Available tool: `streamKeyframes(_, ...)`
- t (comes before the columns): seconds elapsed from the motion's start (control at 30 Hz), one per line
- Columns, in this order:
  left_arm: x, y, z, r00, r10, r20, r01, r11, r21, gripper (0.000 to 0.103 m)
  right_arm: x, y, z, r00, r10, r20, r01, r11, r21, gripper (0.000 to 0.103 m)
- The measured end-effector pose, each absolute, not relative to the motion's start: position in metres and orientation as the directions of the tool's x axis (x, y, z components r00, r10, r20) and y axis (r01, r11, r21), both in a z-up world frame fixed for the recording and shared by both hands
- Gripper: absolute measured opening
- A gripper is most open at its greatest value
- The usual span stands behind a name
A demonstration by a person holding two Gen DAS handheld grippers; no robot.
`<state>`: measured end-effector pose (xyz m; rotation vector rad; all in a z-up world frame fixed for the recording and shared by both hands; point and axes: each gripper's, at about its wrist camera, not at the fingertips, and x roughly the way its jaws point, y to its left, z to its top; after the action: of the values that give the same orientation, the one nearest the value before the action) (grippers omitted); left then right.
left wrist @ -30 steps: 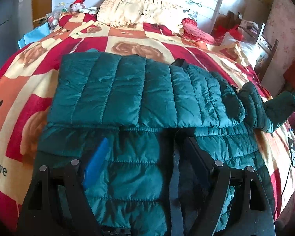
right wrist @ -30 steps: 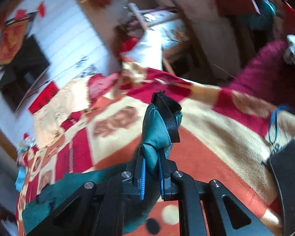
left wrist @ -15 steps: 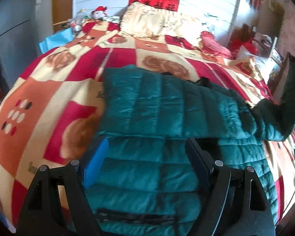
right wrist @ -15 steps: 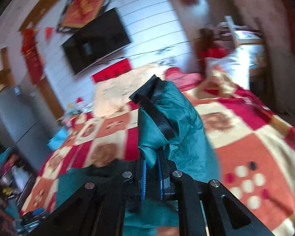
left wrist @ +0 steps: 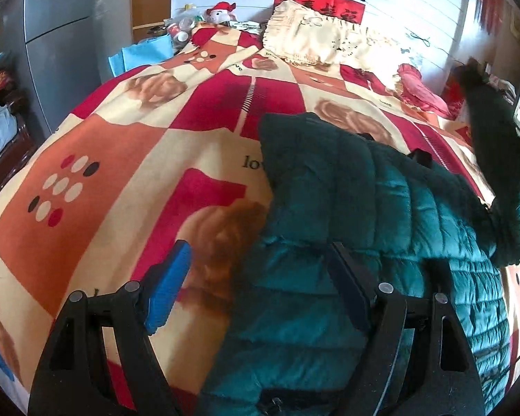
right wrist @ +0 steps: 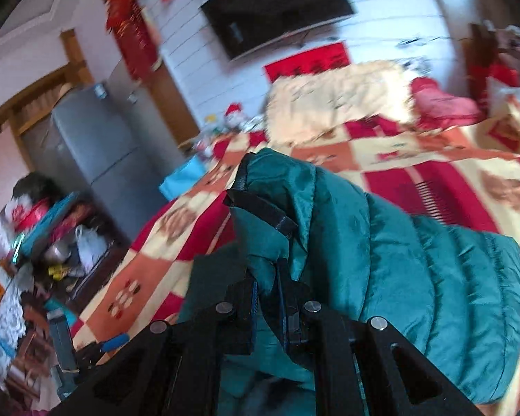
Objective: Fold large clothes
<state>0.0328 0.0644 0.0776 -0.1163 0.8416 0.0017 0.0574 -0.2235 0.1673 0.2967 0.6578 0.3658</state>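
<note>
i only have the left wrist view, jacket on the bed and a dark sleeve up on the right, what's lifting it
Observer: The right gripper is shut on the sleeve's cuff, just below its black trim.
Operator: is my left gripper in the right view
Observer: Yes, low at the left edge; one blue pad shows, with nothing held against it.
Operator: anything off the bed's left side past the fridge
Observer: A cluttered low shelf holds a white plastic bag and a metal pot.
</note>
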Motion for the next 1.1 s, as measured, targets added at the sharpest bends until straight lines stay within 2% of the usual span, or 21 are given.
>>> streamKeyframes(0.23, 0.05, 0.078, 0.07, 0.655, -0.044, -0.754, -0.081, 0.989, -0.127, 0.081, 0.099, -0.144, 0.103, 0.625, 0.479, -0.617, -0.265, 0.873, 0.409, 0.009)
streamKeyframes(0.47, 0.057, 0.079, 0.067, 0.646, -0.061, -0.761, -0.082, 0.986, -0.149, 0.081, 0.121, -0.108, 0.045, 0.51, 0.455, -0.73, -0.257, 0.89, 0.375, 0.01)
streamKeyframes(0.5, 0.057, 0.078, 0.068, 0.648, -0.073, -0.758, -0.076, 0.984, -0.16, 0.081, 0.122, -0.109, 0.045, 0.5, 0.461, -0.733, -0.259, 0.887, 0.381, 0.012)
streamKeyframes(0.57, 0.059, 0.077, 0.071, 0.653, -0.096, -0.751, -0.071, 0.98, -0.187, 0.081, 0.119, -0.119, 0.054, 0.489, 0.502, -0.713, -0.272, 0.865, 0.422, 0.033)
streamKeyframes(0.6, 0.061, 0.077, 0.072, 0.655, -0.114, -0.747, -0.07, 0.975, -0.209, 0.081, 0.116, -0.125, 0.059, 0.49, 0.52, -0.7, -0.277, 0.854, 0.441, 0.056)
streamKeyframes(0.63, 0.062, 0.076, 0.075, 0.657, -0.136, -0.741, -0.068, 0.969, -0.239, 0.081, 0.111, -0.133, 0.066, 0.496, 0.542, -0.679, -0.281, 0.84, 0.465, 0.071)
streamKeyframes(0.73, 0.066, 0.069, 0.083, 0.664, -0.191, -0.723, -0.057, 0.951, -0.304, 0.081, 0.096, -0.159, 0.088, 0.524, 0.57, -0.632, -0.287, 0.818, 0.499, 0.073)
streamKeyframes(0.87, 0.075, 0.048, 0.095, 0.675, -0.244, -0.696, -0.029, 0.934, -0.356, 0.081, 0.082, -0.191, 0.111, 0.562, 0.549, -0.619, -0.261, 0.827, 0.498, 0.073)
streamKeyframes(1.1, 0.112, -0.014, 0.081, 0.587, -0.244, -0.772, 0.009, 0.956, -0.295, 0.081, 0.048, -0.267, 0.138, 0.649, 0.441, -0.62, -0.181, 0.881, 0.437, 0.072)
